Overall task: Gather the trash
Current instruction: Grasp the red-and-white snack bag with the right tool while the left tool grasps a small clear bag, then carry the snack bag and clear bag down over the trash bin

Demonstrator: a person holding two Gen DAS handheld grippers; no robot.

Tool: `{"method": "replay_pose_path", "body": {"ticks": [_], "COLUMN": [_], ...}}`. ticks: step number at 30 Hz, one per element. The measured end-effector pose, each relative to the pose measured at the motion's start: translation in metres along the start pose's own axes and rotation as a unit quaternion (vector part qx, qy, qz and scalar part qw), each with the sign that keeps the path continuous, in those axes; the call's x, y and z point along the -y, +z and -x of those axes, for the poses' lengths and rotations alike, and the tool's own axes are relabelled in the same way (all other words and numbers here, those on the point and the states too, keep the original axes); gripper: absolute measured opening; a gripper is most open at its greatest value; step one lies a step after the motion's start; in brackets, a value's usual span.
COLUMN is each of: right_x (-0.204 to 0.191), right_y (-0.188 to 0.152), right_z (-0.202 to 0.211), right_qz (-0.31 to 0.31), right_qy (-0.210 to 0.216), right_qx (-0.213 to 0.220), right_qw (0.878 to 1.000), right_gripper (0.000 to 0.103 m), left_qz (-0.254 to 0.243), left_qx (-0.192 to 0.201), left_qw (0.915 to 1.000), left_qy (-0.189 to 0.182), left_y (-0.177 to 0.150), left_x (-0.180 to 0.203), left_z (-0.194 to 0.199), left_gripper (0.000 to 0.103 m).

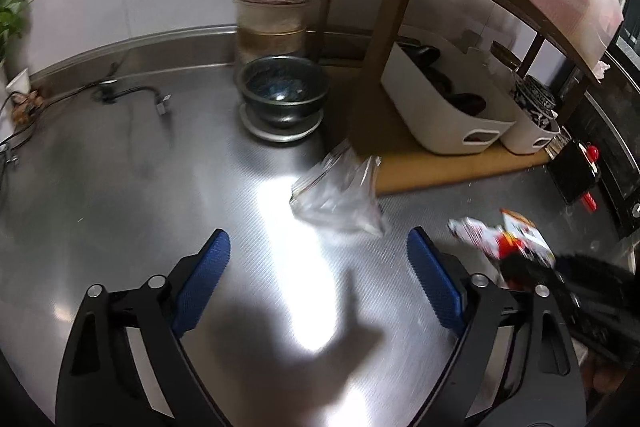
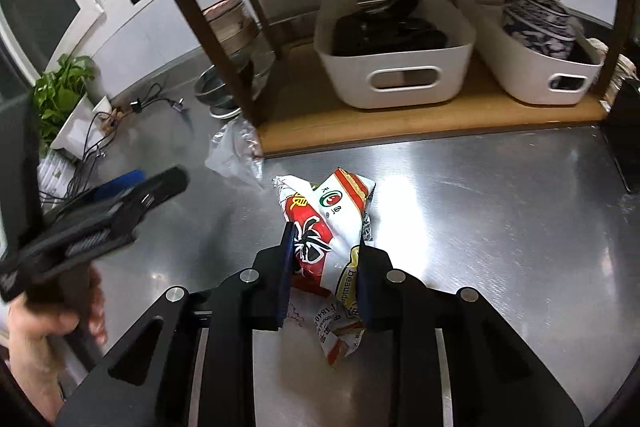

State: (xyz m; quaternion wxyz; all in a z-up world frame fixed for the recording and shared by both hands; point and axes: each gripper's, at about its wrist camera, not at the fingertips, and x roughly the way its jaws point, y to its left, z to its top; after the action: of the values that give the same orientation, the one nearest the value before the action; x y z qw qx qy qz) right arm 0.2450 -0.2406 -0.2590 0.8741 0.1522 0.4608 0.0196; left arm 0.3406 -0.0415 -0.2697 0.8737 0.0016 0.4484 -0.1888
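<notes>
Both wrist views low over steel counter (image 1: 120, 187), facing wooden shelf (image 2: 400, 131), sharing clear bag (image 1: 340, 195).

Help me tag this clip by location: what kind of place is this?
Probably a home kitchen: a stainless steel counter, a wooden shelf rack holding white bins of kitchenware, and a dark bowl by the wall.

Two bins (image 2: 394, 39) sit side by side on the shelf board (image 2: 400, 125) (wrapper (image 2: 340, 211) on counter (image 2: 500, 211) before it).
</notes>
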Motion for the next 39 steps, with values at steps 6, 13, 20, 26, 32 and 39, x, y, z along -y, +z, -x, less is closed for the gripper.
{"method": "replay_pose_path", "body": {"ticks": [6,13,20,26,32,39], "right_x": [0.003,0.009,0.001,-0.005,-0.010,-0.013], "right_y": [-0.006,-0.011,-0.014,-0.021,-0.043,-0.087], "right_z": [0.002,0.002,0.015,0.033,0.066,0.104], "right_qz": [-0.007,-0.013,0.004,0.015,0.036,0.057], "right_qy": [-0.006,-0.007,-0.005,0.000,0.001,0.012], "right_qx": [0.004,0.000,0.002,0.010,0.021,0.018], "right_qw": [1.000,1.000,1.000,1.000,0.999,0.998], "right_gripper": [0.027,0.027,0.027,0.027,0.026,0.026], "left_qz": [-0.012,-0.025,-0.043,-0.037,-0.021,-0.003], "left_qx": [-0.013,-0.023,-0.032,-0.026,-0.005,0.009], "left_qw": [0.9998,0.9994,0.9985,0.9990,0.9996,0.9997], "left_qy": [0.001,0.002,-0.008,0.001,0.017,0.021], "left_y": [0.015,0.022,0.013,-0.018,-0.061,-0.121], "left_x": [0.014,0.021,0.035,0.046,0.052,0.064], "left_z": [-0.035,-0.060,-0.045,0.000,0.066,0.137], "left_gripper": [0.075,0.046,0.012,0.009,0.009,0.009]}}
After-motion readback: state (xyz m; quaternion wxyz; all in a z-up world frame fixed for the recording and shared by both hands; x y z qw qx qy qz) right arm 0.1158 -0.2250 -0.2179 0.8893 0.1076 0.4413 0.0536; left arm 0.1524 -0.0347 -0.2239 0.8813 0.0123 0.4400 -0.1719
